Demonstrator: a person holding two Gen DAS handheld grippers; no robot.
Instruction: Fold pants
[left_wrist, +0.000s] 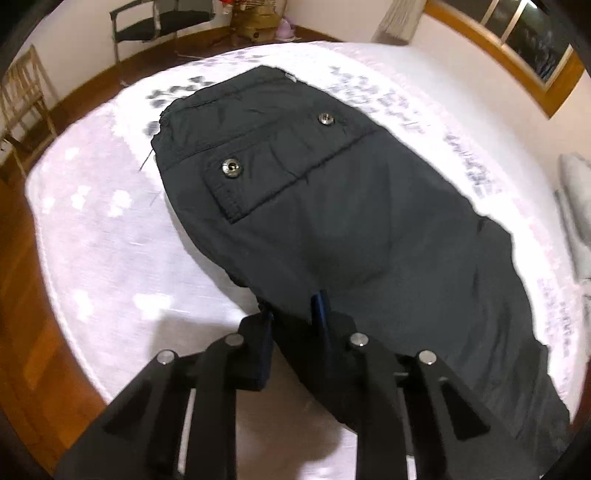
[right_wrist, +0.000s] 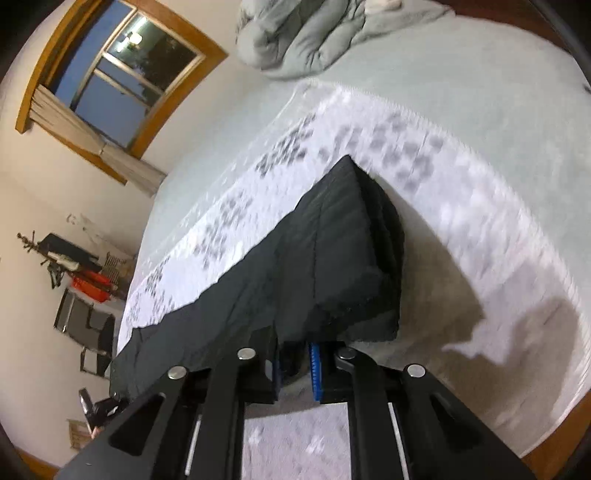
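One pair of dark pants (left_wrist: 332, 206) lies flat on the white patterned bed cover (left_wrist: 110, 240), two metal snaps (left_wrist: 229, 168) showing on the pocket. Two grippers: the left gripper (left_wrist: 293, 314) is pinched on the near fabric edge, and the right gripper (right_wrist: 295, 354) is clamped on the leg hem, lifting it.

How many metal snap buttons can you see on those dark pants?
2: one snap on the pocket flap's left corner, the other snap up and to its right. More may be hidden underneath.
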